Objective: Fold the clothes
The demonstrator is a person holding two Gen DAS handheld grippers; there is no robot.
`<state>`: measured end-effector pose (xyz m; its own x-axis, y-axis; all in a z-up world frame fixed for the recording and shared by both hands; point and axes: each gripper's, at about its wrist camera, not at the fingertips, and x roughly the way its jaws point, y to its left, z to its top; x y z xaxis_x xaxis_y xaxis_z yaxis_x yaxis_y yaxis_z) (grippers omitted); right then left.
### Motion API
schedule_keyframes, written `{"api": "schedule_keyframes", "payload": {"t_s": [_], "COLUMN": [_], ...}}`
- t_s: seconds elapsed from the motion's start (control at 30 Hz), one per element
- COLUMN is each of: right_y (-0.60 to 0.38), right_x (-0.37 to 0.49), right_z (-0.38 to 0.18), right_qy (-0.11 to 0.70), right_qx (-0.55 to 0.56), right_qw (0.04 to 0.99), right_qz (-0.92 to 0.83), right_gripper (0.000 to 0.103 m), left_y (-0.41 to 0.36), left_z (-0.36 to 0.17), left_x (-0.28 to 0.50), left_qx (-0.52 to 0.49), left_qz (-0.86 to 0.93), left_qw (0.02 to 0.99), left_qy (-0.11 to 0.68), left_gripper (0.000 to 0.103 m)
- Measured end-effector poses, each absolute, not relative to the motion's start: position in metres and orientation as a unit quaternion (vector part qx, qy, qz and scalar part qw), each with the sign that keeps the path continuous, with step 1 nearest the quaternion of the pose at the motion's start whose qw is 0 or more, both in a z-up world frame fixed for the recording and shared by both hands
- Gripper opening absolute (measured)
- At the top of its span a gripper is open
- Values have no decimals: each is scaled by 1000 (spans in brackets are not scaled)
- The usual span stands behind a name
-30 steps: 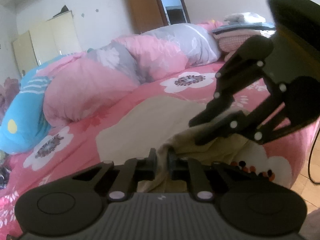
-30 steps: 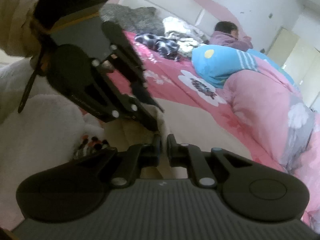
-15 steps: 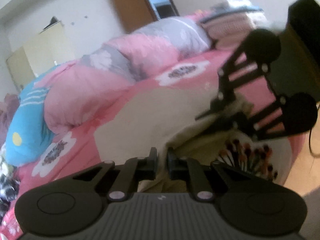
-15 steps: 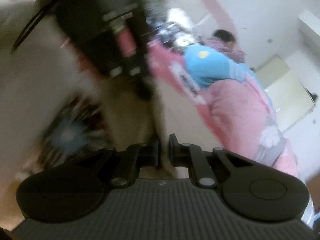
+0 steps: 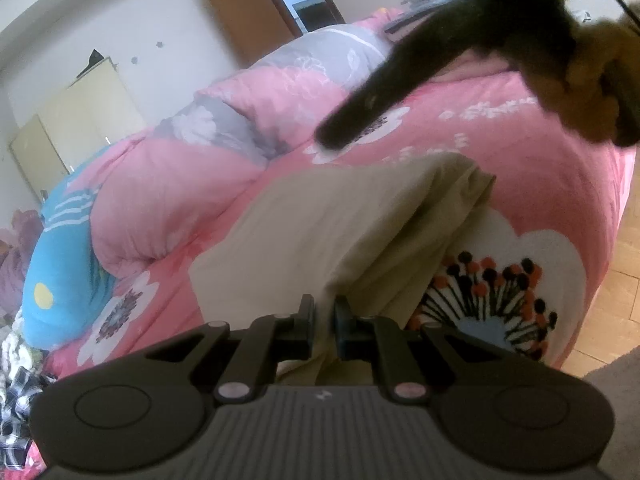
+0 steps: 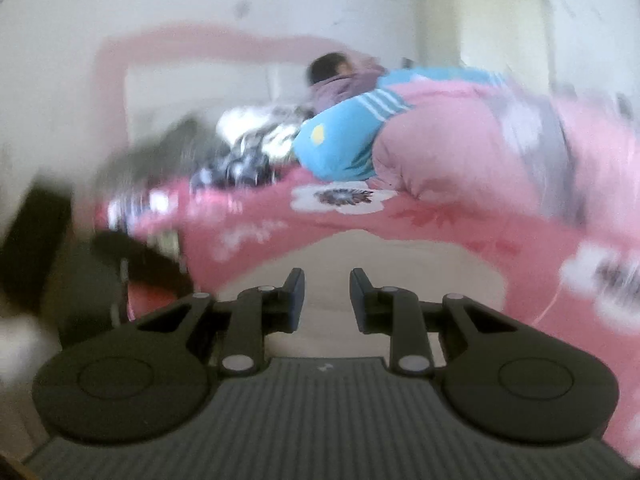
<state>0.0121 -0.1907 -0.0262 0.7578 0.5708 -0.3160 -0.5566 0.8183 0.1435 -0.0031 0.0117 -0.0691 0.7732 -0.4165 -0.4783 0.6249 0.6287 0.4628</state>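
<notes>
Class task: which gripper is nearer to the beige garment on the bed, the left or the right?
Left. The left gripper is shut on the beige garment's near edge; the right gripper, jaws just opened and empty, hangs above it.

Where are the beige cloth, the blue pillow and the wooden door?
beige cloth (image 5: 320,216), left wrist view, flat middle.
blue pillow (image 5: 60,264), left wrist view, its side.
wooden door (image 5: 244,8), left wrist view, middle panel.

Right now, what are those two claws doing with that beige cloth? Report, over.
Left claw shut on beige cloth. Right claw just opened, nothing between its jaws. Cloth half folded on the pink bedsheet. Rumpled quilt beyond, clear of the cloth.
</notes>
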Motion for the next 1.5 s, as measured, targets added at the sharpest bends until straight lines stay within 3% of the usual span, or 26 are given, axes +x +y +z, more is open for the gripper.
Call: {"api": "schedule_keyframes", "payload": {"t_s": [0.23, 0.4, 0.7, 0.8, 0.97, 1.13, 1.33, 1.5], "right_y": [-171, -178, -194, -213, -212, -215, -223, -234], "right_x": [29, 32, 14, 0, -6, -16, -14, -5], "right_z": [-97, -101, -83, -69, -94, -77, -59, -94], "right_qy": [234, 230, 221, 195, 209, 216, 186, 250], "right_qx": [62, 84, 88, 99, -33, -59, -9, 18], "right_qw": [921, 918, 923, 933, 944, 946, 959, 951], "right_qz": [304, 311, 303, 287, 253, 236, 214, 182], "right_gripper": [20, 18, 18, 19, 18, 18, 18, 19], "left_y": [43, 64, 7, 7, 15, 18, 21, 22], "left_z": [-41, -18, -67, -70, -72, -72, -73, -73], "left_x": [-1, 16, 20, 19, 20, 21, 21, 22], "left_qx": [203, 71, 201, 183, 143, 129, 122, 117], "left_qz": [-297, -288, -240, -231, -236, -236, -241, -248], "left_qw": [911, 932, 922, 929, 933, 935, 935, 934], "left_qy": [201, 207, 226, 226, 230, 232, 232, 231], "left_gripper": [19, 23, 26, 26, 27, 27, 27, 27]}}
